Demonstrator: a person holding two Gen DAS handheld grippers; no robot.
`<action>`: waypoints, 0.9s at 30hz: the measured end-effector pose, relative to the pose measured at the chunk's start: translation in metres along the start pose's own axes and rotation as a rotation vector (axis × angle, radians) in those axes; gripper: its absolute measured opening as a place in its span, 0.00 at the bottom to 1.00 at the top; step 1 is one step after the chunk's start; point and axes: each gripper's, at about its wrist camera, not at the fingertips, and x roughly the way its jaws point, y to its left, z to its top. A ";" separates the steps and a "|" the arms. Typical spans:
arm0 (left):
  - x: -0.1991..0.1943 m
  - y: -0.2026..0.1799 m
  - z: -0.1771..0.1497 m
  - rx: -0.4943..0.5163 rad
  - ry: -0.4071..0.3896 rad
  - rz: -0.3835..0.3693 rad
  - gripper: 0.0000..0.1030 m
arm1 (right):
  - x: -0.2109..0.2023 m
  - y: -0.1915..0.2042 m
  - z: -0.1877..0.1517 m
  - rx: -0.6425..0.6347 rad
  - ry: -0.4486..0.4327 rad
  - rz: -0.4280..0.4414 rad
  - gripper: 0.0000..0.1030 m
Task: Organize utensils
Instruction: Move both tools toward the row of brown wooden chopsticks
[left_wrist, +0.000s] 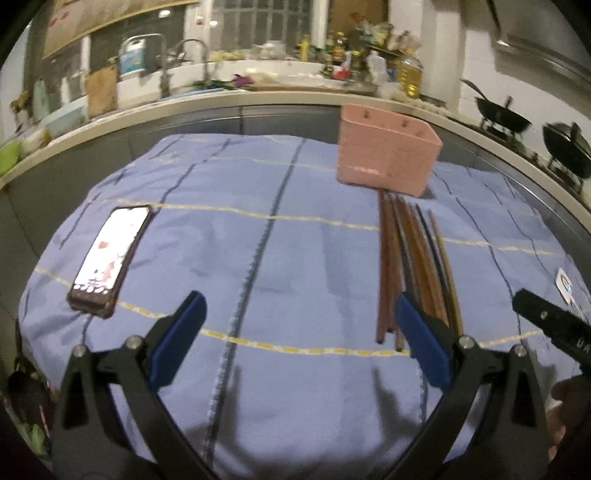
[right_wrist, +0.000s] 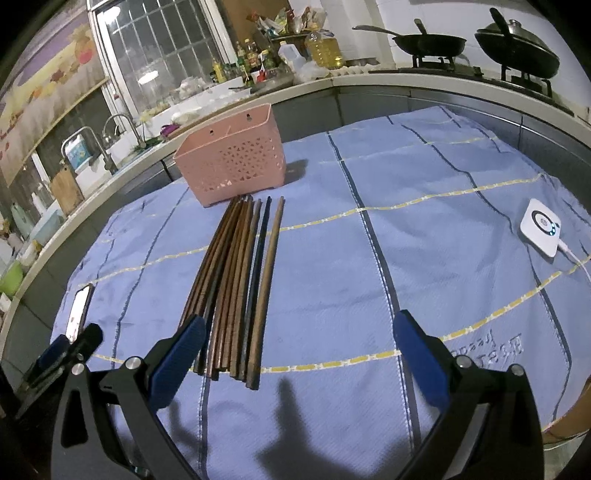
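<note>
Several brown chopsticks (right_wrist: 236, 280) lie side by side on the blue cloth (right_wrist: 369, 258), tips toward a pink perforated basket (right_wrist: 232, 168). In the left wrist view the chopsticks (left_wrist: 410, 266) lie right of centre, in front of the basket (left_wrist: 388, 157). My left gripper (left_wrist: 299, 314) is open and empty, its right finger just before the chopsticks' near ends. My right gripper (right_wrist: 299, 339) is open and empty, its left finger beside the chopsticks' near ends. The right gripper's tip shows at the left wrist view's right edge (left_wrist: 532, 306).
A phone (left_wrist: 110, 258) lies on the cloth at the left. A white square device (right_wrist: 541, 225) with a cable lies at the right. A kitchen counter with sink, bottles and woks (right_wrist: 517, 48) runs behind the table.
</note>
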 end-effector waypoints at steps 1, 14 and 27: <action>0.001 -0.002 0.000 0.009 0.008 0.000 0.95 | -0.001 -0.001 -0.001 0.007 -0.002 0.000 0.97; -0.002 -0.004 0.002 -0.016 0.003 -0.113 0.95 | 0.001 -0.006 -0.001 0.048 0.022 0.036 0.97; 0.032 0.002 0.037 0.050 0.092 -0.081 0.94 | 0.003 -0.011 0.014 -0.026 0.023 0.018 0.82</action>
